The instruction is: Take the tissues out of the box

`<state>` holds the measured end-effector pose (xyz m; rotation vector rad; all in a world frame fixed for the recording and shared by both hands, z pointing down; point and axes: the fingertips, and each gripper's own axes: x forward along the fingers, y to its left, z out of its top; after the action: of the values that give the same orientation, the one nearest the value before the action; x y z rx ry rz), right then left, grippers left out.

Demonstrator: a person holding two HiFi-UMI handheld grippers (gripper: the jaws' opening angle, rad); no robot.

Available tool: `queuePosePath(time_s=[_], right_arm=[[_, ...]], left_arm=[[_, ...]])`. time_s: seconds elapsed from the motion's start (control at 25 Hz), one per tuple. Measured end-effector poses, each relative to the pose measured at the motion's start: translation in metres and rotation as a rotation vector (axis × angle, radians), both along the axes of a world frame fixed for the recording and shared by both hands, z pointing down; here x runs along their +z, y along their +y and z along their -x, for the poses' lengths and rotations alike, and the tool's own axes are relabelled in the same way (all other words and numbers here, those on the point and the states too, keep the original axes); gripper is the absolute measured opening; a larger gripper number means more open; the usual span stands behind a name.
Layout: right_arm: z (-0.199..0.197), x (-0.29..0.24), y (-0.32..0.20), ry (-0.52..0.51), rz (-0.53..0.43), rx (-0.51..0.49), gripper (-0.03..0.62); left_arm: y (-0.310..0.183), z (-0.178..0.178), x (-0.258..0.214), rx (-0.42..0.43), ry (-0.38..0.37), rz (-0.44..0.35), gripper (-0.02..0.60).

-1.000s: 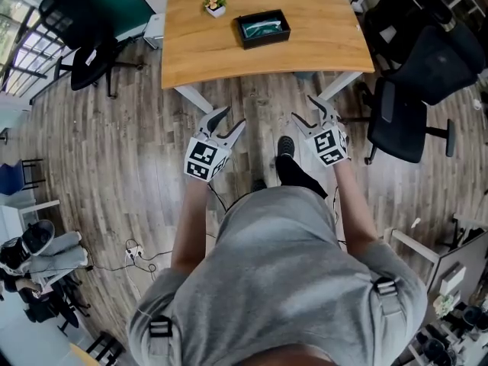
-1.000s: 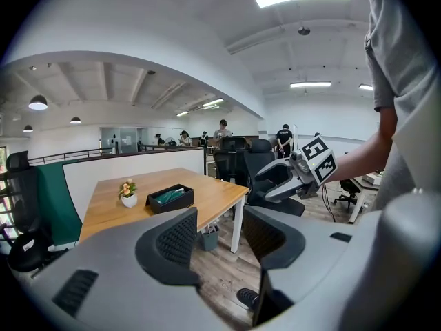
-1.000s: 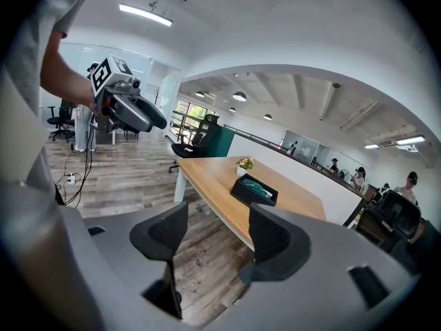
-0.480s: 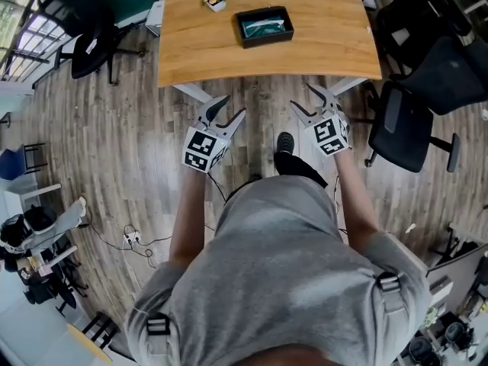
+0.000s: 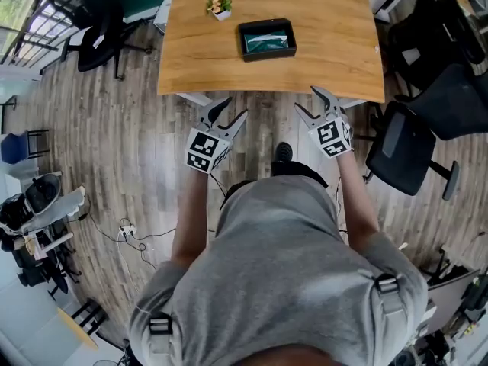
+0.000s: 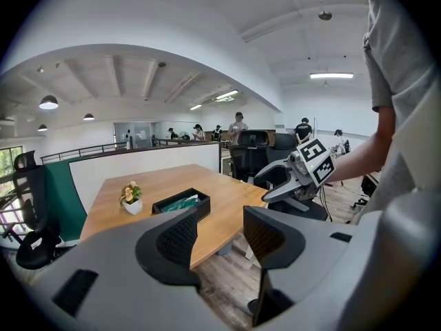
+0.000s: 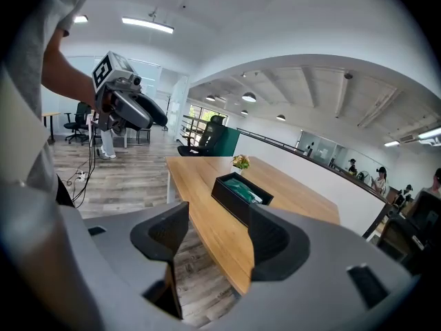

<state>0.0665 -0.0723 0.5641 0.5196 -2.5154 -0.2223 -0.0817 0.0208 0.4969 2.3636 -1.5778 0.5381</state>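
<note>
A black open box (image 5: 267,39) with a teal tissue pack inside sits on the wooden table (image 5: 198,59); the same box (image 6: 182,205) (image 7: 240,195) shows ahead in both gripper views. My left gripper (image 5: 226,113) is open and hangs just short of the table's near edge, left of the box. Open too, my right gripper (image 5: 318,103) is level with that edge, right of the box. Nothing is between either pair of jaws.
A small potted plant (image 5: 219,5) stands on the table left of the box. Black office chairs stand at the right (image 5: 415,132) and far left (image 5: 91,36). Cables (image 5: 137,250) lie on the wood floor at the left. People stand far off in the left gripper view.
The person has stepped toward the table. Both grippers now reach its near edge, and the box sits closer in view. Both stay open.
</note>
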Motion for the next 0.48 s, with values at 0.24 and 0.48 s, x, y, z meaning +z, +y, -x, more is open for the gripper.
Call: queuePosePath(time_s=[0.24, 0.48], right_arm=[[0.005, 0.004, -0.029, 0.000, 0.012, -0.028, 0.279], [0.017, 0.004, -0.052, -0.005, 0.016, -0.038, 0.279]], left_arm=[[-0.027, 0.002, 0.001, -0.033, 0.003, -0.002, 0.213], [-0.049, 0.012, 0.001, -0.071, 0.026, -0.015, 0.213]])
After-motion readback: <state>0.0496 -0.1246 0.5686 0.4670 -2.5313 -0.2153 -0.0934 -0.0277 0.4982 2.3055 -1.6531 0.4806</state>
